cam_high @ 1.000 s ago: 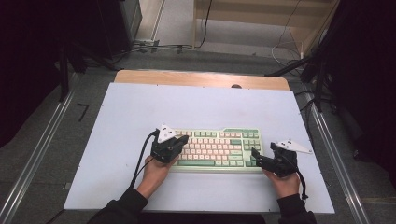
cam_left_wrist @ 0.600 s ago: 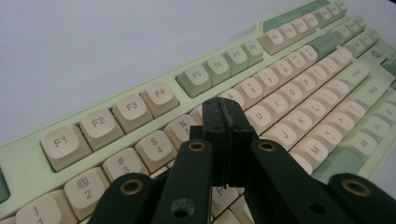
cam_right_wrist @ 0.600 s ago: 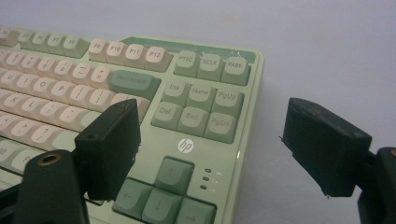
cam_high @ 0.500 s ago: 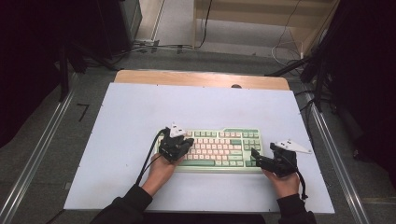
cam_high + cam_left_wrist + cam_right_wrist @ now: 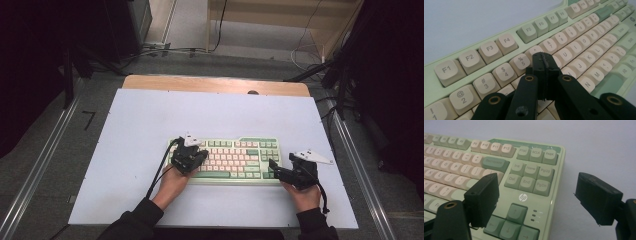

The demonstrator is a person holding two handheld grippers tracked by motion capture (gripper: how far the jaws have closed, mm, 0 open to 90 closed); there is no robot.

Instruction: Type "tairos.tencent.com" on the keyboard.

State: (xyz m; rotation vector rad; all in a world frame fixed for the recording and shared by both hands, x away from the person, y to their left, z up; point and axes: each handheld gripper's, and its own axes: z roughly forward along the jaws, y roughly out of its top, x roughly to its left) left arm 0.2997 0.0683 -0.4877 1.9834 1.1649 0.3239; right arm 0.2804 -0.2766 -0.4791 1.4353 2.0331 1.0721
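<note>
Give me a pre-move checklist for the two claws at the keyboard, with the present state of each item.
1. Left claw shut, nothing between its jaws: ok.
2. Left claw tip over the letter keys, below the 5 and 6 keys of the keyboard: ok; whether it touches a key: cannot tell.
3. Right claw open, jaws wide apart: ok.
4. Right claw astride the keyboard's right end, one jaw over the keys, the other over the white mat beside it; nothing gripped: ok.
5. Keyboard lying flat and square on the mat: ok.
6. Left claw's cable trails off the keyboard's left end, away from the keys: ok.
</note>
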